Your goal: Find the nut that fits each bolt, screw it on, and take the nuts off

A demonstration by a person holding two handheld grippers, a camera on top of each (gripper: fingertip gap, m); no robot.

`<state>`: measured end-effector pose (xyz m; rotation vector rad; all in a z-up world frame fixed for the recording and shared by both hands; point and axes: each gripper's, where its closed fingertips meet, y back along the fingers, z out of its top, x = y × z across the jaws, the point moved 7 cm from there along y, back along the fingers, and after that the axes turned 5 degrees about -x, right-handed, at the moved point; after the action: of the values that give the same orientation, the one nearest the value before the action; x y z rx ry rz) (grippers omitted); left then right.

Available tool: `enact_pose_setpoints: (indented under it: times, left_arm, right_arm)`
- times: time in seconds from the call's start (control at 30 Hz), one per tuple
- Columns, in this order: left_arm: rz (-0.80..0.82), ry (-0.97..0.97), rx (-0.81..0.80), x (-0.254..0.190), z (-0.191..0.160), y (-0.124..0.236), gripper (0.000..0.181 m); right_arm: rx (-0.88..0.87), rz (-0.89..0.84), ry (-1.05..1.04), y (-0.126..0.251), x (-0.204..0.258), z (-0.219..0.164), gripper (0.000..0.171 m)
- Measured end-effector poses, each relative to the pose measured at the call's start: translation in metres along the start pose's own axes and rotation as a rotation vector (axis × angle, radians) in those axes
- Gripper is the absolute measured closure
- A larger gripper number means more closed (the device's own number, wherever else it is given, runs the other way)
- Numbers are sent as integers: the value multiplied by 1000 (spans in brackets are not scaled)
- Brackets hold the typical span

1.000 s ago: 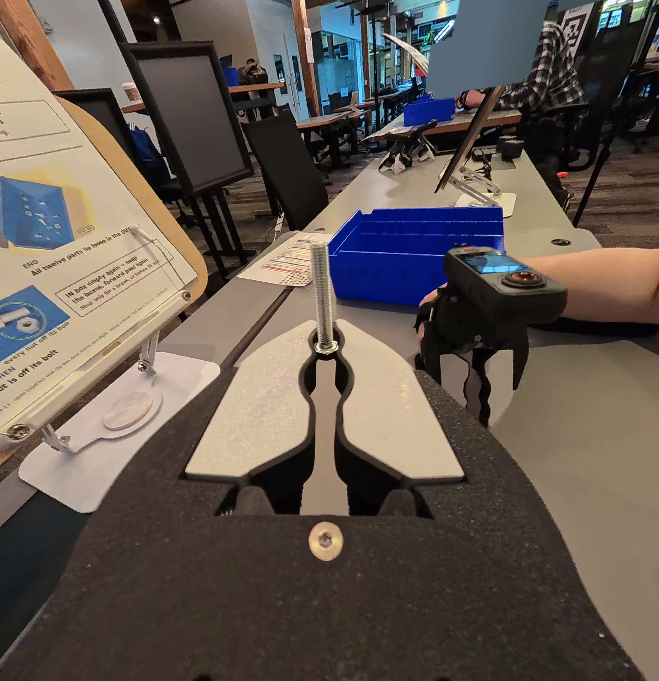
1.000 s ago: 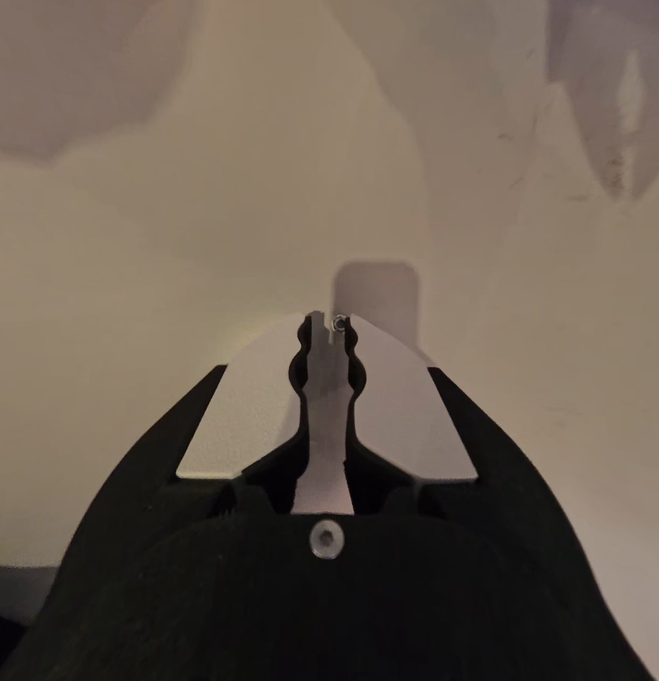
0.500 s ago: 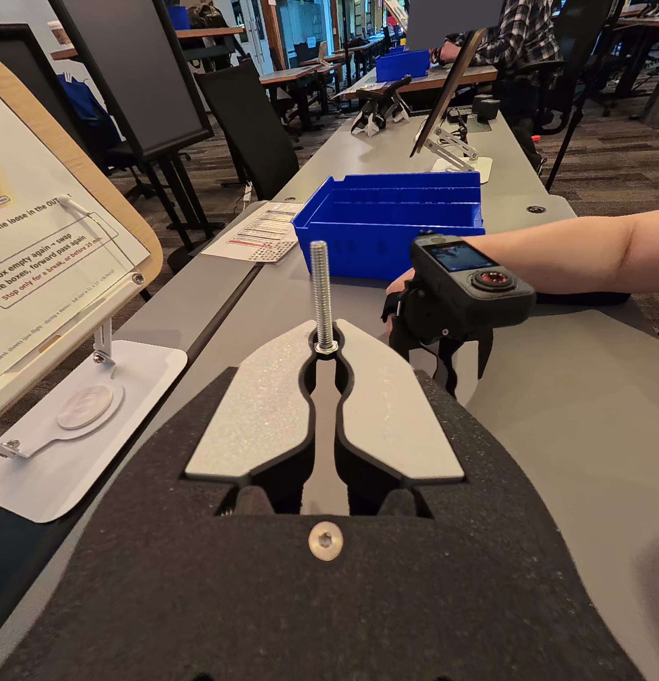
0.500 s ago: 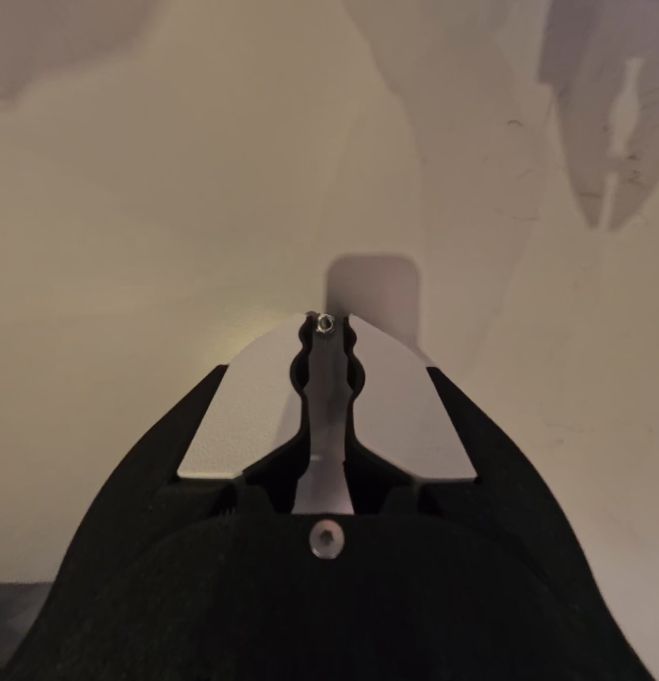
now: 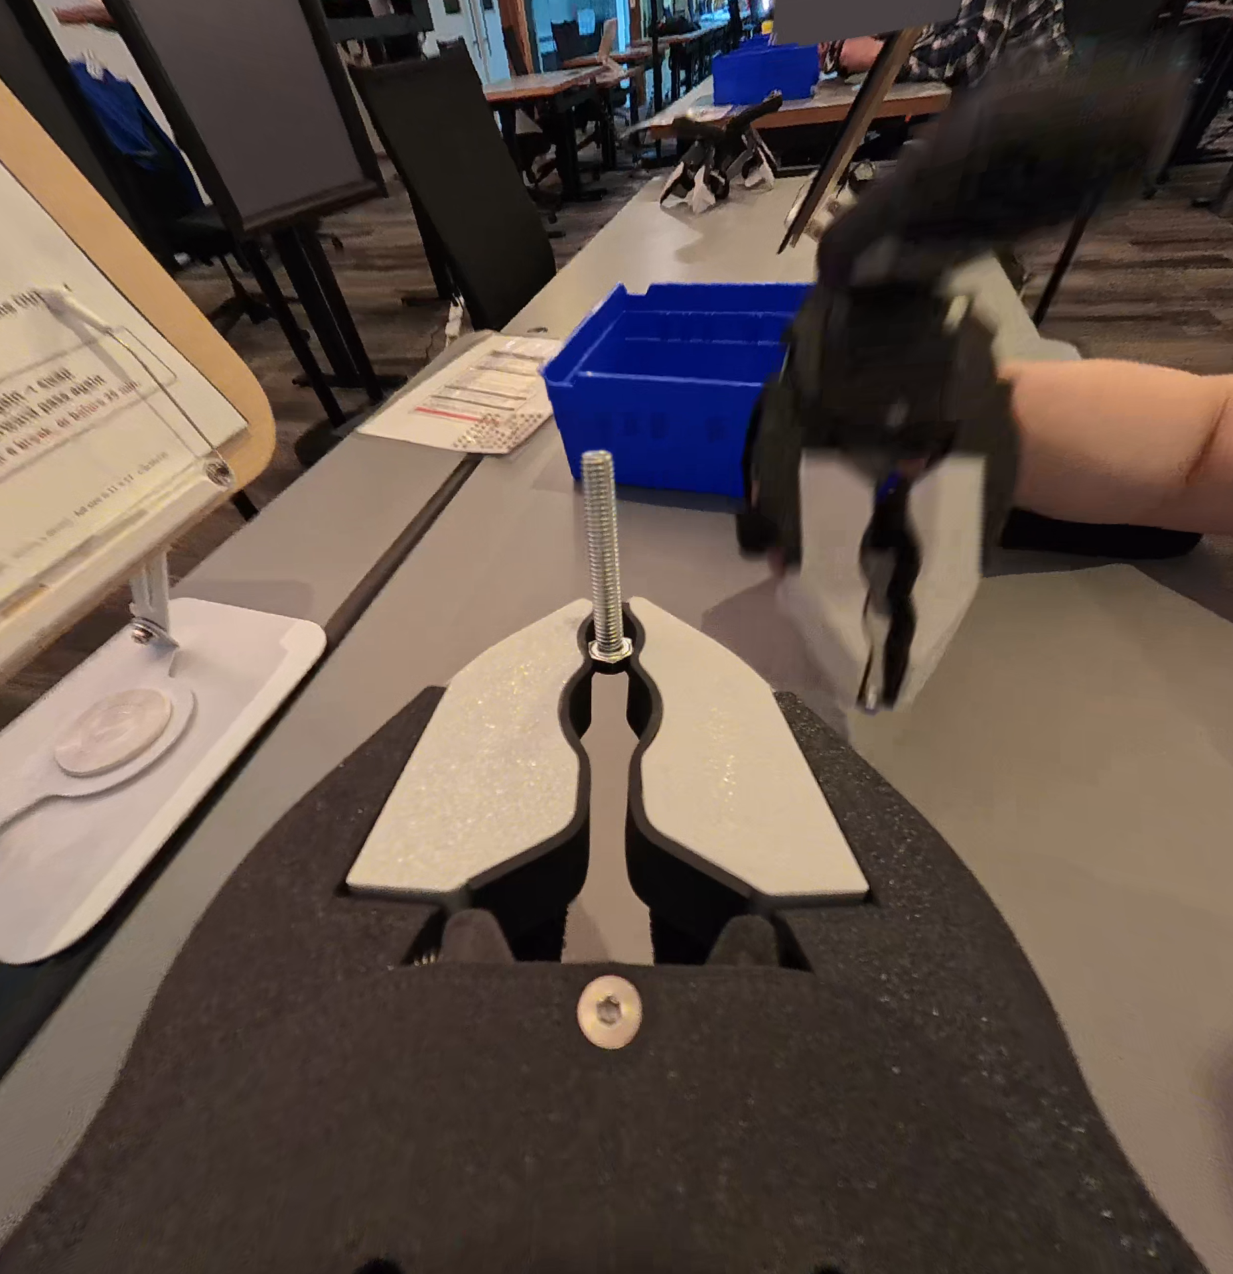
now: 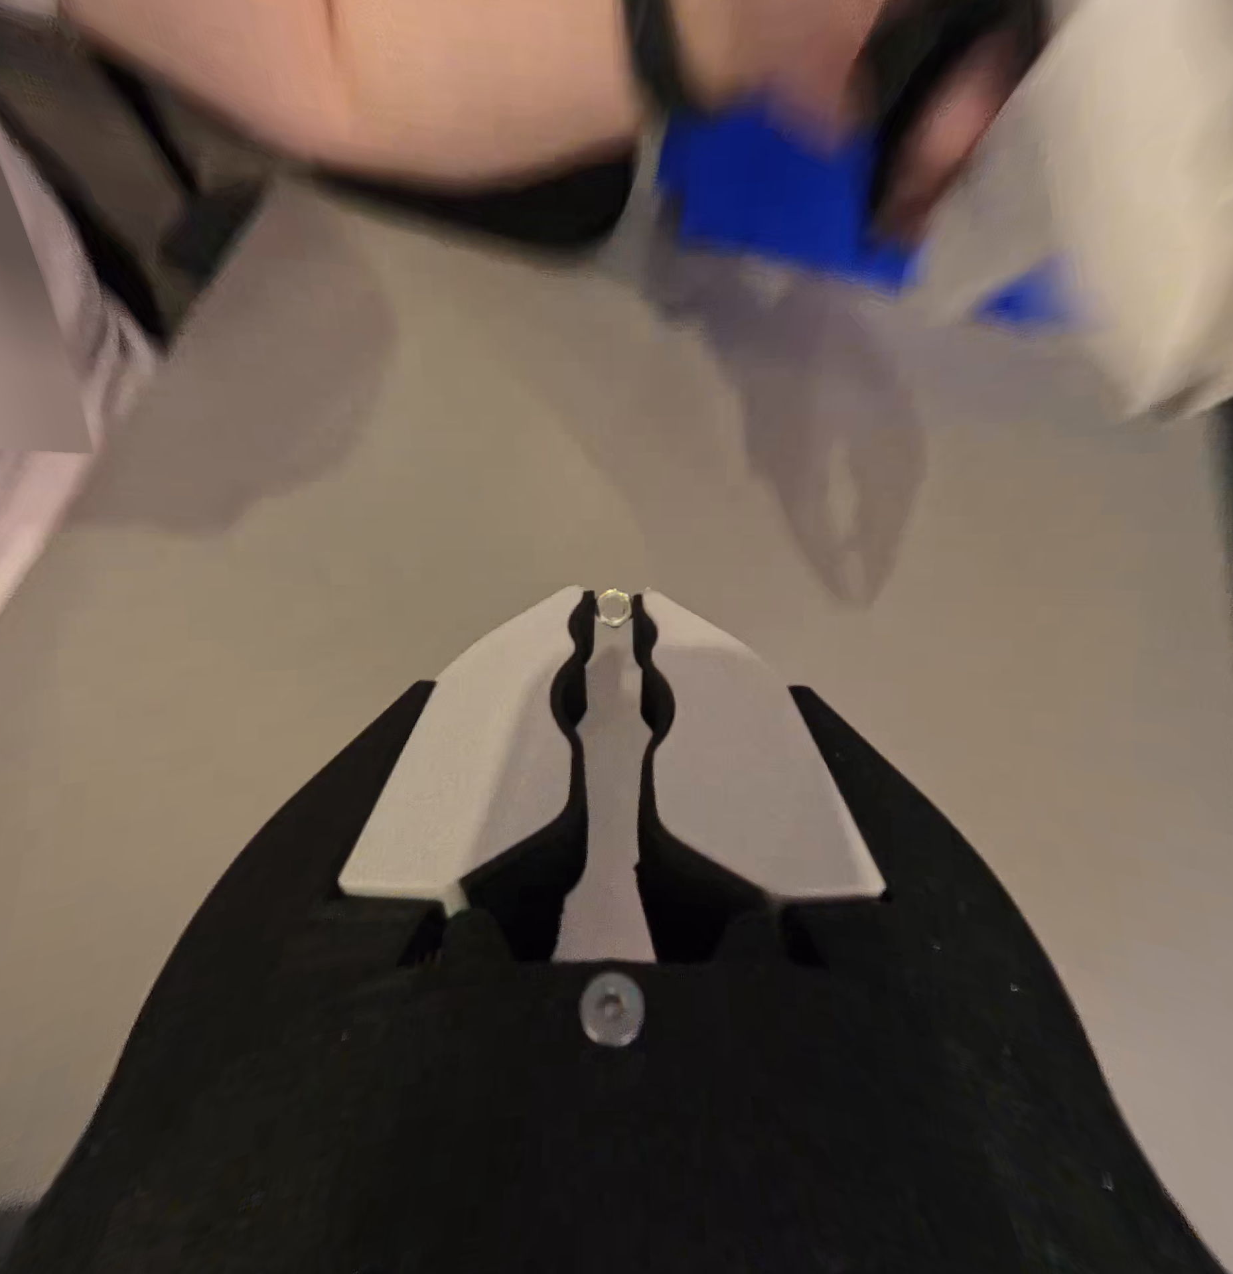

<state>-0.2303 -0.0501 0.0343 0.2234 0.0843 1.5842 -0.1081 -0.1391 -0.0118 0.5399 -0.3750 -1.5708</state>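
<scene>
— Bolt (image 5: pixel 602 551): where is it?
— Upright in my left gripper (image 5: pixel 608 644), clamped at its head, threads pointing up over the bench (image 5: pixel 1082 827).
— What changed?
— My right gripper (image 5: pixel 882 682) has lifted off the bench, pinching a small nut (image 6: pixel 611 608) at its tips. It's beside the bolt now, the blue bin (image 5: pixel 669 386) at the far edge behind. Next, I judge, comes threading.

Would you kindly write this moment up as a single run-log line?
left gripper: shut on bolt, upright | right gripper: shut on nut, above grey table | nut not yet on bolt
</scene>
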Motion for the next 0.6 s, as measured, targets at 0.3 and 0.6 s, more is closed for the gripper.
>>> enact_pose_setpoints:
  times: [0.3,0.6]
  left_arm:
    - [-197,-13,191,-44,-39,-58,178]
    - [-255,-86,147,-60,-32,-60,178]
  right_arm:
    - [-224,-317,-99,70,-9,49,161]
    - [-93,-268,-13,60,-3,39,161]
